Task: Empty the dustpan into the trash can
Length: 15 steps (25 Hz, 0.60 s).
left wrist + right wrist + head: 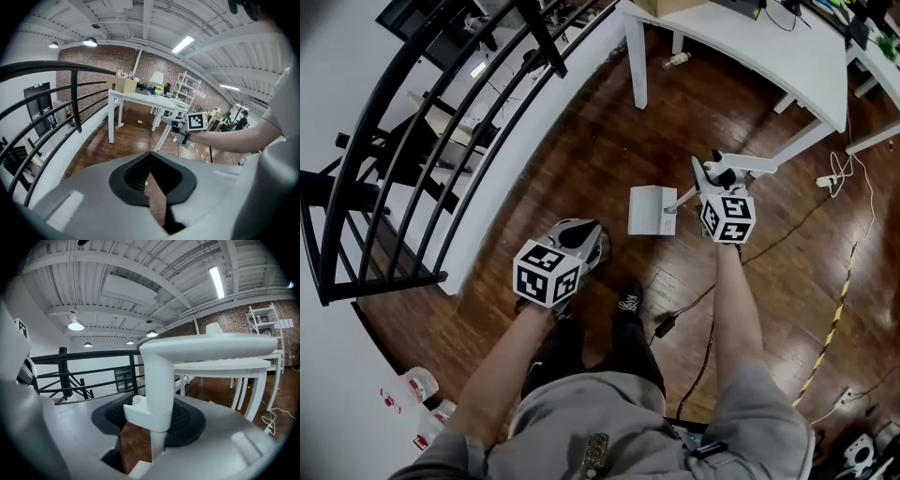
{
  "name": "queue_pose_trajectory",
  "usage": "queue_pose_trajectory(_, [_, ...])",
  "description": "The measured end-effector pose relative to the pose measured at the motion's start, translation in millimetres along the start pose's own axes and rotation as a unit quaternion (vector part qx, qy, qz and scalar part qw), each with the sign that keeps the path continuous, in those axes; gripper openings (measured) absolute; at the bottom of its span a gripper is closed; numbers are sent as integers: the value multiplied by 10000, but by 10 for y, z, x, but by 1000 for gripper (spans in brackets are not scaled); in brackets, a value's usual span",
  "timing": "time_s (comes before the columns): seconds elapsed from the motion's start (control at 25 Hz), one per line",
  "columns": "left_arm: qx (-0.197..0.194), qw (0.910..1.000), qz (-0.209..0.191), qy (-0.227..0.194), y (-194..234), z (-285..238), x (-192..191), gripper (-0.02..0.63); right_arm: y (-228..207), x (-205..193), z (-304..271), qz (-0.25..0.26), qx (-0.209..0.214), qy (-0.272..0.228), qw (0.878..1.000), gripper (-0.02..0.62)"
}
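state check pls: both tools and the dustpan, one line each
left tool: jaws together, nothing between them
right tool: shut on the dustpan handle
dustpan: carried by its handle, roughly level; contents can't be made out

We see the right tongs (pixel 151 427) closed on the dustpan handle (pixel 158 376). Its white post stands upright between the dark ribbed pads (pixel 190 420) and bends at the top into a bar running off to the right. Through the gap left of the post we glimpse the wooden floor (pixel 133 444); beyond stand a black railing (pixel 89 364) at left and a white worktop (pixel 220 369) at right, under round ceiling lamps (pixel 75 326) and a long strip light (pixel 216 281).
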<state>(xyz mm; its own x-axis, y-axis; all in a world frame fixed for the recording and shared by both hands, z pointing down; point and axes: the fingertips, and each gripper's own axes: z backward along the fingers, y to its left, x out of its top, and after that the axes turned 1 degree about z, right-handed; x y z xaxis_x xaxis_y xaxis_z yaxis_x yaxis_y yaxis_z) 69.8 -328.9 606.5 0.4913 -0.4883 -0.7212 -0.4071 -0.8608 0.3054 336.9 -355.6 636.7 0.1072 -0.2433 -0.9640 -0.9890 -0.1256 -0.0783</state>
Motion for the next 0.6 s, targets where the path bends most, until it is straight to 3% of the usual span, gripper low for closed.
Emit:
queue_pose_trajectory(0.32, [-207,9998,-44,40,-196,-84,16,-23,-533,-263,341,-543,-919,194,9941,198])
queue_pose_trajectory(0.6, [-199,9998,4,38,-240,-133,7,-23,-651,-348,461,-590,-861,474,9934,284])
